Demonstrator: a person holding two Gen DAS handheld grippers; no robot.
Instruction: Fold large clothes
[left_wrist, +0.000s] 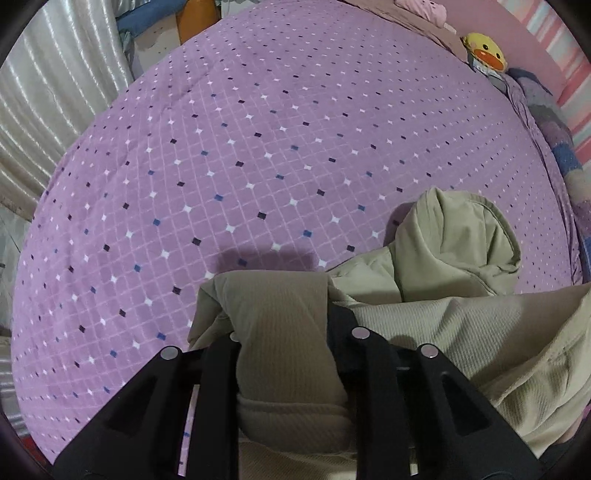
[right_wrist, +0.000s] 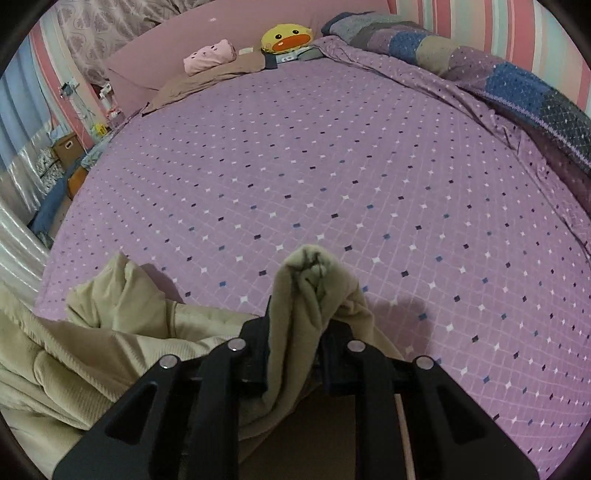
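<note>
Beige hoodie held by both grippers over the purple bed.

One hoodie (left_wrist: 454, 258), front part of bed cover (left_wrist: 221, 166), hood lying to far side. Left gripper (left_wrist: 284, 332) pinches a fold of its cloth; right gripper (right_wrist: 295, 332) pinches another bunch. Far end: 1 yellow duck pillow (right_wrist: 286, 37), 1 pink bundle (right_wrist: 210, 55), 1 cardboard box (right_wrist: 66, 149) beside bed, contents not visible. No readable writing.

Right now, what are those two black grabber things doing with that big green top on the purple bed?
A person is folding a large pale green hoodie on the purple bedspread. The left gripper has its jaws shut on a bunch of the fabric, and the right gripper is pinching another bunch. The rest of the hoodie lies crumpled at the near edge of the bed, its hood flopped out flat.
</note>
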